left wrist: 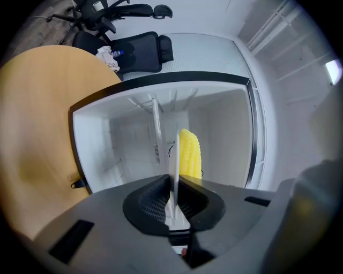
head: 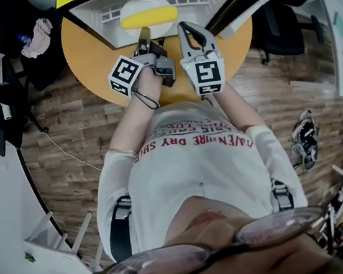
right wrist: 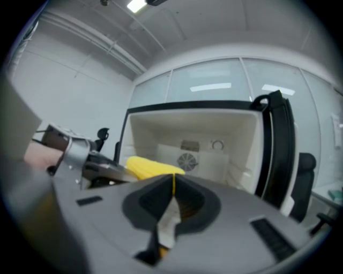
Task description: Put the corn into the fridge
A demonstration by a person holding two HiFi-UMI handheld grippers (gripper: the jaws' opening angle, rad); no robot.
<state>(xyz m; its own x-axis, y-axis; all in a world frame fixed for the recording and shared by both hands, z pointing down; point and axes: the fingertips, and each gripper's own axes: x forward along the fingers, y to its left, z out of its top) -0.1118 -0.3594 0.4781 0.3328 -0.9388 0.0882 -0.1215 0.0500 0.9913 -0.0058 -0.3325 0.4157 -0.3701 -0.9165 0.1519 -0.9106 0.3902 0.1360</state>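
Note:
A yellow corn cob (head: 148, 18) lies on a white plate (head: 142, 7). My left gripper (head: 143, 38) is shut on the plate's near rim and holds it level at the mouth of the open fridge (head: 210, 1). In the left gripper view the plate (left wrist: 174, 155) shows edge-on between the jaws, with the corn (left wrist: 189, 155) to its right and the white fridge interior (left wrist: 123, 134) behind. My right gripper (head: 187, 28) is just right of the plate, shut and empty. In the right gripper view the corn (right wrist: 150, 166) lies left of the closed jaws (right wrist: 173, 184).
The fridge stands on a round wooden table (head: 86, 57), its black-edged door (right wrist: 278, 155) swung open at the right. Wire shelving (left wrist: 156, 134) runs inside. Black office chairs (left wrist: 144, 51) stand behind and beside the table, and the floor is wood.

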